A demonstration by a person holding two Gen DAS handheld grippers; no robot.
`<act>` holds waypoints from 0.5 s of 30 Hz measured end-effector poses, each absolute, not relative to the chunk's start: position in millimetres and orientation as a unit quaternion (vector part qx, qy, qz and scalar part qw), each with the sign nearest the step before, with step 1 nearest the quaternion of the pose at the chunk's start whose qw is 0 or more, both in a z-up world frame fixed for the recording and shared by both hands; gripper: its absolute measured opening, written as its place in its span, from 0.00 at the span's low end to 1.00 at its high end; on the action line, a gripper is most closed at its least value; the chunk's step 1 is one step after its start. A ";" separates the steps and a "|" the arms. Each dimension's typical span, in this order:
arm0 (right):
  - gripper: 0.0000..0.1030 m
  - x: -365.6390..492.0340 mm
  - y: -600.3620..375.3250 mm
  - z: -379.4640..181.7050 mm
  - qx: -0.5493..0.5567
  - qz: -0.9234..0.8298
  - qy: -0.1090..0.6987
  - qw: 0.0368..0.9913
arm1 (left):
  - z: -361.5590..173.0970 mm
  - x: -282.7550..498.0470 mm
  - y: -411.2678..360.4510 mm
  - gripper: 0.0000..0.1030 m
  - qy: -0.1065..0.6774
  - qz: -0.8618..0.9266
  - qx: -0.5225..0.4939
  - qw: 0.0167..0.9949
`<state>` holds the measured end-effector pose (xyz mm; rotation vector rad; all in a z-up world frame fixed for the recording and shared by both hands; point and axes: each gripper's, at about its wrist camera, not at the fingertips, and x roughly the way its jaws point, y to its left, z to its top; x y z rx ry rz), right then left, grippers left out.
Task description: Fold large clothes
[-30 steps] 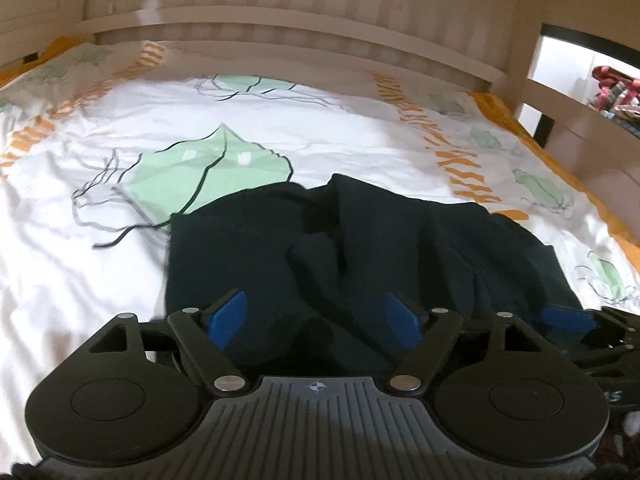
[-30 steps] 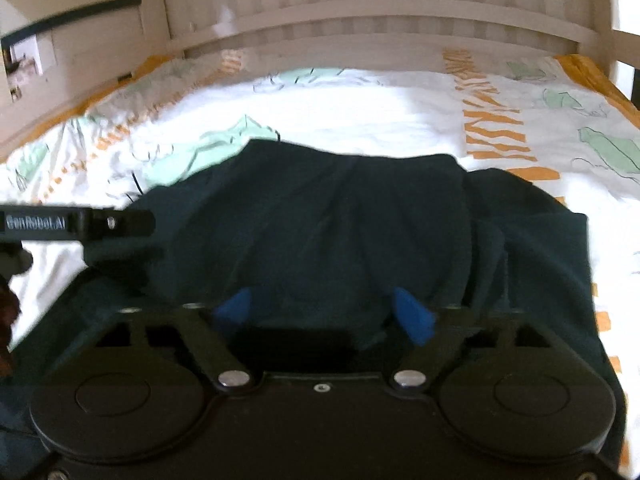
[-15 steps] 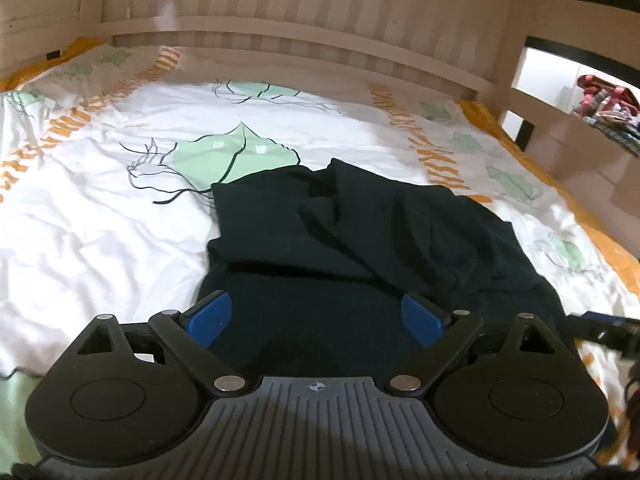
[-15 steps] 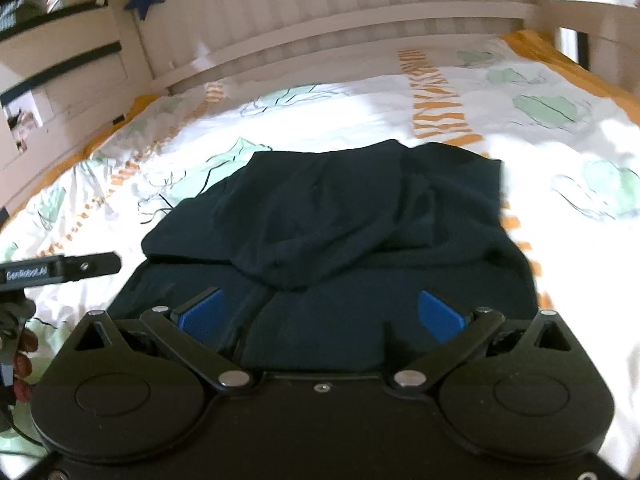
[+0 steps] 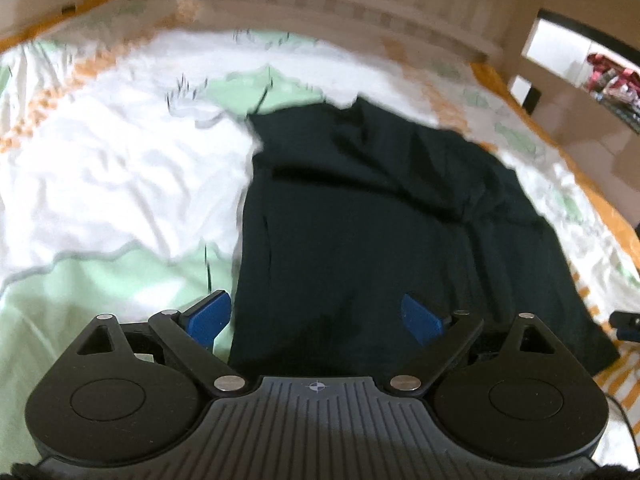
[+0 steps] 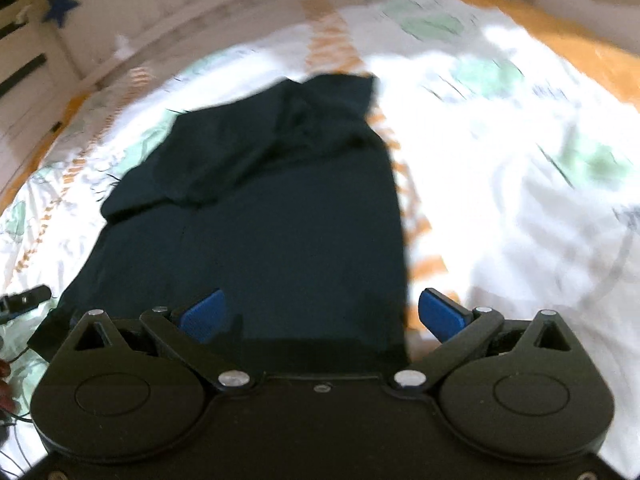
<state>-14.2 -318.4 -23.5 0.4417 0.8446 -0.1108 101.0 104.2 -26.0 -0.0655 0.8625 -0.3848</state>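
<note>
A dark garment lies spread on the bed, its far end bunched in folds. My left gripper hangs open above the garment's near left edge; nothing sits between its blue pads. The same garment fills the middle of the right wrist view. There my right gripper stands open over the near right edge, one pad above the cloth and the other above the sheet. The tip of the right gripper shows at the left wrist view's right edge, and the left one at the right wrist view's left edge. Both views are blurred.
The bedsheet is white with green leaf prints and orange borders, and it is wrinkled. A slatted headboard closes the far end. Shelves stand to the right of the bed. A blue star hangs on the wall at the far left.
Both grippers have drawn back toward the near end and spread apart sideways, the left to the left edge, the right to the right edge. Their jaws stand wider than a second ago.
</note>
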 end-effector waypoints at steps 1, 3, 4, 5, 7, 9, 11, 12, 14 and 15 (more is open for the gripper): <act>0.99 -15.7 -322.2 -25.2 0.222 -0.052 0.411 0.883 | -31.4 101.0 106.6 0.90 0.427 -0.185 -0.037 0.884; 0.99 -18.6 -325.0 -27.0 0.227 -0.048 0.415 0.880 | -42.1 101.0 110.8 0.90 0.446 -0.183 -0.045 0.875; 0.99 -18.2 -325.4 -28.3 0.227 -0.046 0.420 0.878 | -46.5 99.4 113.0 0.90 0.449 -0.182 -0.047 0.873; 0.99 -18.0 -325.6 -30.2 0.226 -0.043 0.426 0.875 | -50.1 99.2 113.9 0.90 0.452 -0.182 -0.049 0.872; 0.99 -15.4 -327.2 -36.5 0.230 -0.033 0.442 0.867 | -55.1 99.7 114.0 0.90 0.459 -0.182 -0.048 0.869; 0.99 -14.1 -328.0 -41.0 0.234 -0.021 0.452 0.861 | -61.3 102.6 112.0 0.95 0.469 -0.186 -0.046 0.862; 1.00 -11.1 -329.9 -45.4 0.244 -0.004 0.463 0.852 | -68.6 106.2 109.2 1.00 0.481 -0.193 -0.046 0.854; 1.00 -10.4 -332.1 -47.5 0.250 0.003 0.467 0.848 | -71.9 107.5 107.7 1.00 0.485 -0.194 -0.044 0.852; 1.00 -6.8 -333.8 -53.6 0.264 0.014 0.474 0.840 | -76.0 109.3 105.2 1.00 0.489 -0.194 -0.039 0.849; 1.00 -5.1 -335.3 -56.7 0.271 0.018 0.477 0.836 | -77.4 109.4 104.9 1.00 0.490 -0.195 -0.039 0.849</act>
